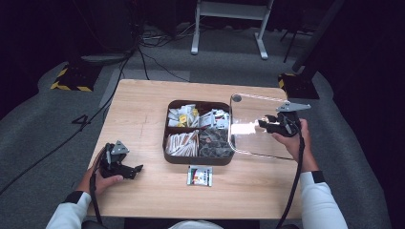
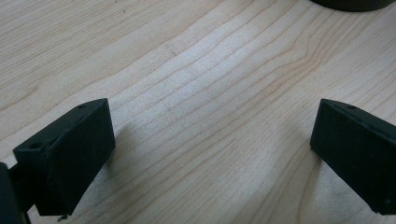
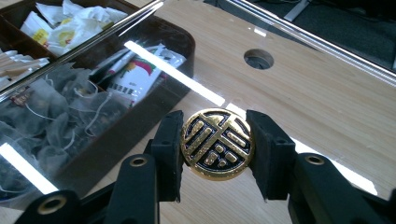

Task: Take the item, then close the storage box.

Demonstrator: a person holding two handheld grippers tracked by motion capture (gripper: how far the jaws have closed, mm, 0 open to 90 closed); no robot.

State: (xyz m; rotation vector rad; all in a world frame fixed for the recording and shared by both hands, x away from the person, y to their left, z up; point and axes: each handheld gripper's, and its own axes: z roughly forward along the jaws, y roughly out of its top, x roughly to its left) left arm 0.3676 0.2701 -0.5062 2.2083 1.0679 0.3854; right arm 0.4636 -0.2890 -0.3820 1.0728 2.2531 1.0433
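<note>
Wooden table [image 1: 143, 109]: right tool [image 3: 217, 144] grips lid knob [image 3: 217, 142] beside tray [image 1: 198, 160] (left tool [image 2: 210, 154] wide).

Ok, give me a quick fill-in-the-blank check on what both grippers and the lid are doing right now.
1. The right gripper is shut on the lid's round gold ____.
2. The clear lid is held to the ____ of the brown box.
3. The left gripper has its jaws ____ over bare wood.
4. A loose packet lies on the table in ____ of the box.

Missing: knob; right; open; front
</note>
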